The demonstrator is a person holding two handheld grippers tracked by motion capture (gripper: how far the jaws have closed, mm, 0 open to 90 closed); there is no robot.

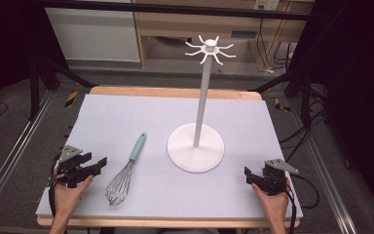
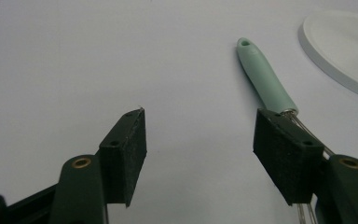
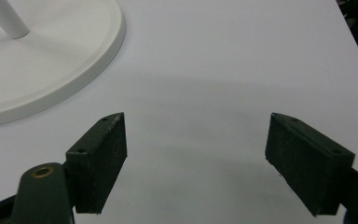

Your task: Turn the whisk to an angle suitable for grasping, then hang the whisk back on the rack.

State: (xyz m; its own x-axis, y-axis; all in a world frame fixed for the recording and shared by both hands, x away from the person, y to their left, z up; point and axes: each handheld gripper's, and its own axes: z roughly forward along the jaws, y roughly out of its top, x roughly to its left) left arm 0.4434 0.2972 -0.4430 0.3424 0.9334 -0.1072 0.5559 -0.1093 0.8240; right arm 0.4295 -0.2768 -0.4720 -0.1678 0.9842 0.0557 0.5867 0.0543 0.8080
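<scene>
**Whisk lies untouched, both grippers empty**

The whisk with a mint-green plastic handle and a silver wire balloon head [image 1: 126, 172] lies flat on the pale lavender table mat [image 1: 126, 117], lower left of centre in the high view, handle pointing up the frame and wires toward the bottom edge. The left gripper [image 1: 95, 165] sits just left of it, jaws spread wide with nothing between them; in the left gripper view the handle [image 2: 264, 77] runs past the right-hand jaw. The right gripper [image 1: 249, 174], at lower right, is likewise spread and empty.

The whisk looks light. Its handle is stiff and smooth, probably a little slippery; the thin wires would flex and spring under pressure. The mid-handle is likely the best hold. The tall white hook stand with a round base [image 1: 196, 146] stands just right of it.
</scene>
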